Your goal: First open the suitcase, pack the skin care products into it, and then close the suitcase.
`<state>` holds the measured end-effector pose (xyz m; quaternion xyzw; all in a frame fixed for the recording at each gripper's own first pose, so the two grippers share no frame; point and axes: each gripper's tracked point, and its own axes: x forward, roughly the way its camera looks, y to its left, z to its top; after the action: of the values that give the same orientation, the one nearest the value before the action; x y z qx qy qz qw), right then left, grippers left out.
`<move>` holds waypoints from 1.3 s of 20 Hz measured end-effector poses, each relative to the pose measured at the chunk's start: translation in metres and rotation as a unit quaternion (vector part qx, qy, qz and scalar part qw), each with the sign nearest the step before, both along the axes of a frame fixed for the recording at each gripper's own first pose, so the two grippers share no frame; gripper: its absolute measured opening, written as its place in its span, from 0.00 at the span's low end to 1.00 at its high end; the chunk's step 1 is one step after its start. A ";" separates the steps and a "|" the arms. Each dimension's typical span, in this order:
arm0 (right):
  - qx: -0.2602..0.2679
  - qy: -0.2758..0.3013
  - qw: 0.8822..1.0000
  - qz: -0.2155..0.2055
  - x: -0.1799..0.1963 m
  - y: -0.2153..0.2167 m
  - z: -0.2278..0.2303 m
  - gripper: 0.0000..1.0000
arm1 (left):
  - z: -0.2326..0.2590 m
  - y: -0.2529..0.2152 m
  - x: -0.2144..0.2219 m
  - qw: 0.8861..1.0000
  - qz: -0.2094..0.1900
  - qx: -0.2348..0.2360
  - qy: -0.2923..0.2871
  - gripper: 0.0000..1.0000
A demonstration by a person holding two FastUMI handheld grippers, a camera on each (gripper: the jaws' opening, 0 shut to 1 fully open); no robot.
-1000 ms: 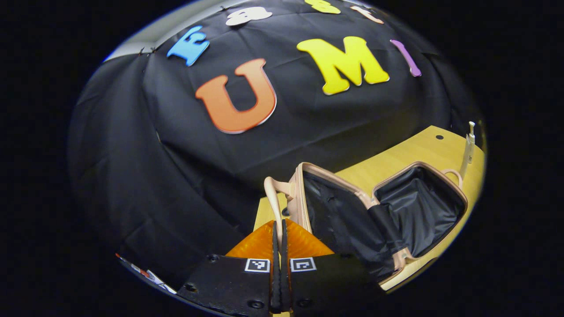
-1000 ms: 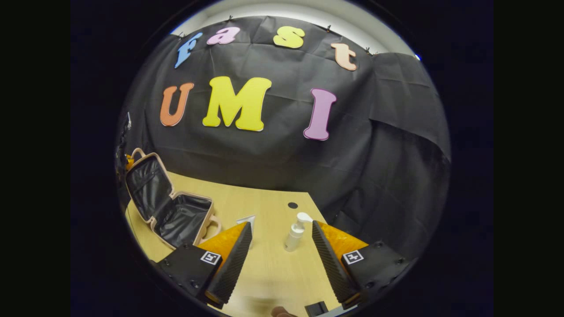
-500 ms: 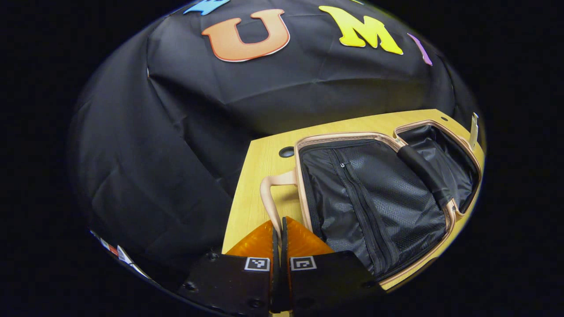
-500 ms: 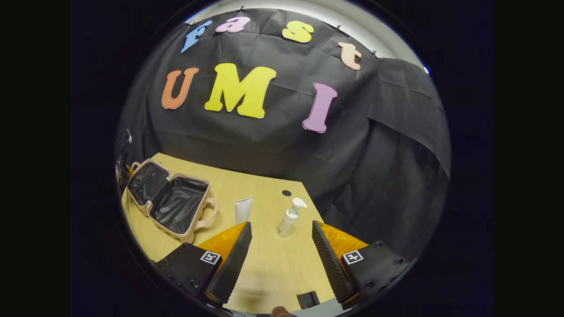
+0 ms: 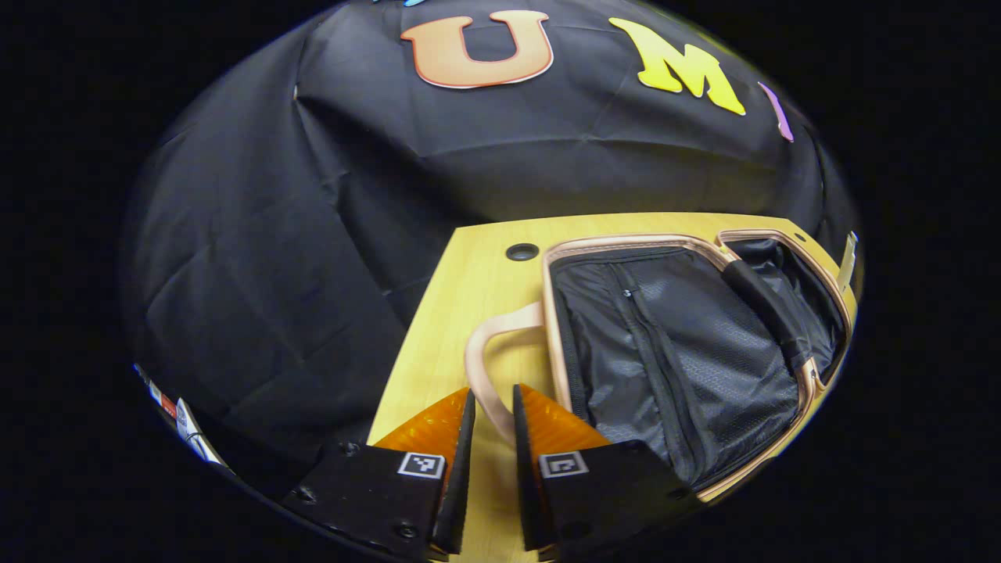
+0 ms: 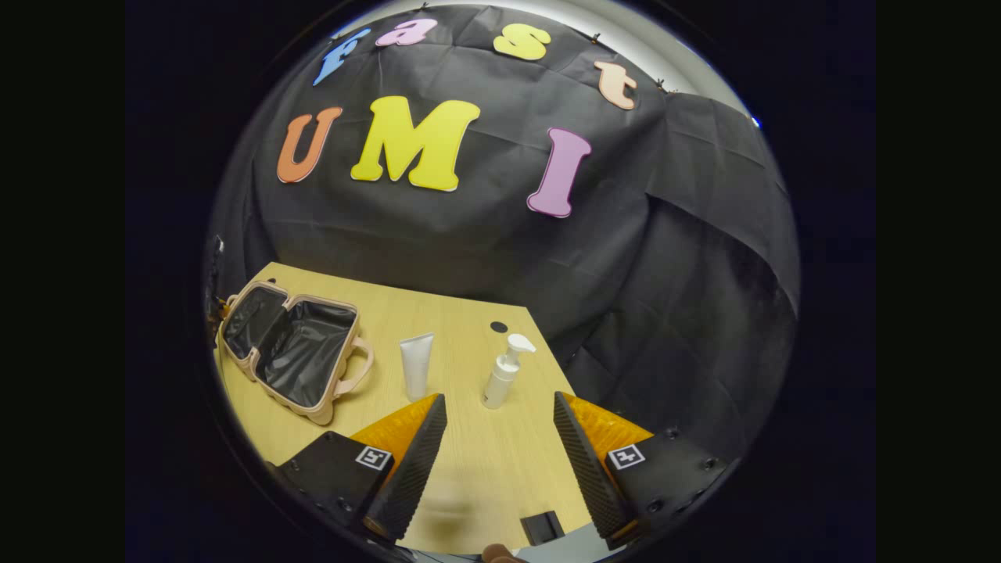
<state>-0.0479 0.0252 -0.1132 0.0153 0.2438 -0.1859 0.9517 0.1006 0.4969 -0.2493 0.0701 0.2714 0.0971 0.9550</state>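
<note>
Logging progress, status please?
Left tongs open around suitcase handle. Right tongs open, empty. Suitcase lies open; tube, pump bottle unpacked.

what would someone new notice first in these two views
The small pink suitcase with black lining lies flung open flat on the pale wooden table, its looped pink carry handle reaching between the slightly parted jaws of the left gripper. In the right gripper view, a white squeeze tube and a white pump bottle stand upright on the table to the right of the case, ahead of the wide-open right gripper.
</note>
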 end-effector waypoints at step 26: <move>0.010 -0.053 0.993 0.108 0.029 -0.149 -0.054 0.82 | 0.108 -0.549 -0.008 0.954 -0.294 -0.049 -0.047 0.99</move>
<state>-0.0187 -0.1242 -0.1675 0.0084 0.1954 -0.0783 0.9775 0.0925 -0.0517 -0.1416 0.0953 0.1981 -0.1978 0.9553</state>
